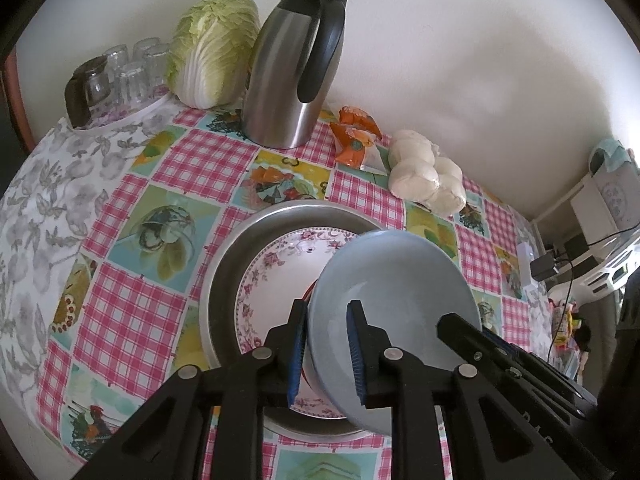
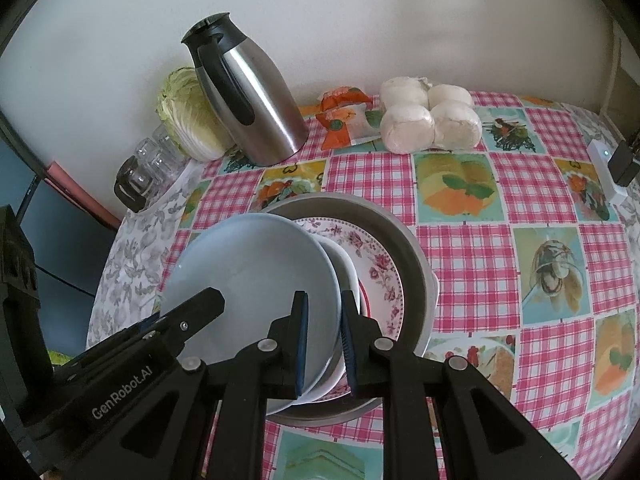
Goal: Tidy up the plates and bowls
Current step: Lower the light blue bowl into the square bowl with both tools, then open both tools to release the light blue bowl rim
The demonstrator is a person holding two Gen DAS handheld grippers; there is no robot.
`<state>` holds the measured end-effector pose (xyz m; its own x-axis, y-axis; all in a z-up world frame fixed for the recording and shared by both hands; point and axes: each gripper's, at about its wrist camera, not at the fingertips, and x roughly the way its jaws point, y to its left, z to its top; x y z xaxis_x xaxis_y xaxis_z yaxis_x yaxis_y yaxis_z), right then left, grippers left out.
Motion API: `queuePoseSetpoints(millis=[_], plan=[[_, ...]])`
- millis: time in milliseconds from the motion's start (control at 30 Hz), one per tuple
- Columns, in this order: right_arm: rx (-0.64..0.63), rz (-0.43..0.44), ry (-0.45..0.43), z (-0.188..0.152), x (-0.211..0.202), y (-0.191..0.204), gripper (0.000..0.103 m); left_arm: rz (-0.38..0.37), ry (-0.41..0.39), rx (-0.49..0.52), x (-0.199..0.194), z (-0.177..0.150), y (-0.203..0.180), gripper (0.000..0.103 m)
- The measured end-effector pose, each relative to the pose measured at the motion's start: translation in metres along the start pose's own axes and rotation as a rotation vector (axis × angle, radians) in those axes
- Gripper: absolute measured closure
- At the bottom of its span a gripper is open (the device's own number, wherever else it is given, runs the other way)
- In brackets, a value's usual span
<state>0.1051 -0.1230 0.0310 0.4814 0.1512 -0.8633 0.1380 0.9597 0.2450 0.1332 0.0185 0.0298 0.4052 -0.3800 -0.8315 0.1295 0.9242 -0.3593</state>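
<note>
"GenRobot.AI" is printed on the left gripper, lower left in the right wrist view. Both grippers clamp the blue plate, tilted above the floral plate in the metal basin at lower centre. The left gripper pinches one rim, the right gripper the opposite rim, fingers nearly closed.

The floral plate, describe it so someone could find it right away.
On the checked tablecloth sits a metal basin. The floral plate lies inside it, under the tilted pale blue plate. Only it has a pink flower border.
</note>
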Motion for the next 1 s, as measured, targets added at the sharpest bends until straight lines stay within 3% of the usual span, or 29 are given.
queuePoseSetpoints(millis=[100,367,500,767,1000], plan=[[-0.006,-0.048,-0.013,0.001,-0.002,-0.002,0.085,0.002,-0.004,0.002,-0.001,0.0,0.0,0.073],[0.031,-0.012,-0.021,0.003,-0.007,-0.014,0.085,0.007,-0.008,-0.003,-0.002,0.0,0.001,0.072],[0.051,0.001,-0.028,0.005,-0.01,-0.02,0.085,0.009,-0.01,-0.011,-0.003,0.001,0.002,0.064],[0.09,0.021,-0.002,0.002,-0.001,-0.032,0.085,0.01,-0.015,-0.015,-0.005,0.001,0.003,0.061],[0.069,-0.006,0.004,0.002,-0.004,-0.029,0.085,0.007,-0.022,-0.017,-0.007,0.002,0.003,0.045]])
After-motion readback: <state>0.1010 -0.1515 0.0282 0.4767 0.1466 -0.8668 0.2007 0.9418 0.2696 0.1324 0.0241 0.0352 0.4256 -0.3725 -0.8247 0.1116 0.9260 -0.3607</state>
